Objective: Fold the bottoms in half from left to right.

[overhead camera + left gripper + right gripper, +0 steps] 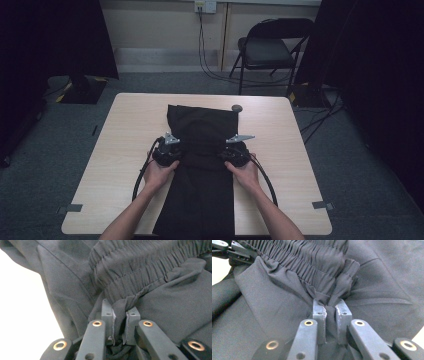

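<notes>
A pair of black, thin-fabric trousers with a gathered elastic waistband (202,165) is laid lengthwise down the middle of the pale wooden surface (125,135), its near end reaching the edge closest to the person. The left hand-held gripper (169,148) is seen at the garment's left edge; in the left gripper view its jaws are nearly closed, with a bunched fold of the waistband (130,267) pinched between the pads. The right hand-held gripper (235,149) is seen at the right edge, its jaws likewise clamped on gathered waistband cloth (312,260). A small dark round object (237,107) lies beside the trousers' far right corner.
</notes>
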Available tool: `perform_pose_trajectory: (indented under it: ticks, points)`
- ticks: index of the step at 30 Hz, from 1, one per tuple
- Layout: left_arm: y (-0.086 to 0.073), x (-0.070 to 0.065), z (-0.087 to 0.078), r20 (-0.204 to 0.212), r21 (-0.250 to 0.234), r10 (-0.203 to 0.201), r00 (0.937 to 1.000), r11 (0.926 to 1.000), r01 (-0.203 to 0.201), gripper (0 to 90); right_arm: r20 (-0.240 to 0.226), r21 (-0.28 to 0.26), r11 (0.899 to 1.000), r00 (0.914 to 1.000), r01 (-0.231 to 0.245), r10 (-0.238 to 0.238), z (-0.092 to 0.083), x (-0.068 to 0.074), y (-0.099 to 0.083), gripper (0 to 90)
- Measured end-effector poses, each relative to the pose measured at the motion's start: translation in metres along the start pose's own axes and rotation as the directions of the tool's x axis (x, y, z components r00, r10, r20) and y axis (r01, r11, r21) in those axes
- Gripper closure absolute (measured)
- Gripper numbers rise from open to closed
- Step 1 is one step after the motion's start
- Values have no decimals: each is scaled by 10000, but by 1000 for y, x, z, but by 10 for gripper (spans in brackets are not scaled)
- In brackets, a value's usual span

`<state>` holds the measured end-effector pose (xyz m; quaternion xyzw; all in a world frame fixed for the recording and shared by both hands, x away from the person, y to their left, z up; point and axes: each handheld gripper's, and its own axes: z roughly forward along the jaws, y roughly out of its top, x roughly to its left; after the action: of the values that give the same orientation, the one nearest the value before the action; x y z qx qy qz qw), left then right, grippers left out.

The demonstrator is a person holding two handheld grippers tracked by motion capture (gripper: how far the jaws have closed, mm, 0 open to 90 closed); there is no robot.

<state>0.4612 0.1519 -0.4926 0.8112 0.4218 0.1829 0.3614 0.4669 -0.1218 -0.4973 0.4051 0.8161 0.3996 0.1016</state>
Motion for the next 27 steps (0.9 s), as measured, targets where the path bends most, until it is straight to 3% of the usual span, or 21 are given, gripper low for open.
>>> perform_pose_trajectory:
  ticks: [3,5,8,11,12,15,16,18,20,22,23,24,26,27]
  points:
    - [1,6,4,42,-236,7,10000,9997,-6,820,149,-53,10000,9999,-55,56,5,-4,6,814]
    - [1,12,6,305,-381,-314,9990,9987,325,820,180,-82,9998,9997,-154,155,7,-5,7,814]
    - [8,14,9,213,-142,-270,9994,9995,273,820,285,-18,10000,9996,-88,89,11,-9,13,813]
    - [11,16,11,217,-103,-464,9987,9989,466,821,490,48,10000,9988,-10,8,14,-10,17,813]
    - [21,19,14,219,163,-272,9994,9995,269,821,520,163,9997,9985,-206,197,17,-15,23,813]
    - [31,21,17,40,281,-340,9994,9990,339,822,824,230,9986,9955,-486,465,21,-19,29,813]
    - [33,22,20,-127,331,-349,9993,9988,353,822,1192,402,9991,9928,-124,76,25,-15,35,812]
    - [29,26,22,142,78,-774,9969,9970,773,823,1035,333,9993,9945,-183,147,25,-18,35,812]
    - [27,28,19,371,-81,-787,9962,9968,791,824,648,-25,9990,9969,-442,442,22,-22,31,812]
    - [28,28,17,444,-157,-849,9954,9962,857,824,562,-98,9989,9973,-468,473,22,-23,31,812]
    - [30,28,13,559,-314,-894,9944,9953,912,826,498,-271,9991,9982,-312,325,17,-23,35,813]
    - [39,30,2,781,-758,-1013,9918,9913,1072,826,405,-473,9982,9985,-361,380,12,-24,38,813]
    - [54,32,-11,840,-1256,-1013,9913,9858,1114,826,193,-1003,9935,9983,-533,555,0,-26,51,813]
    - [54,32,-11,840,-1256,-1013,9913,9858,1114,826,183,-1215,9916,9987,-451,477,-8,-26,60,813]
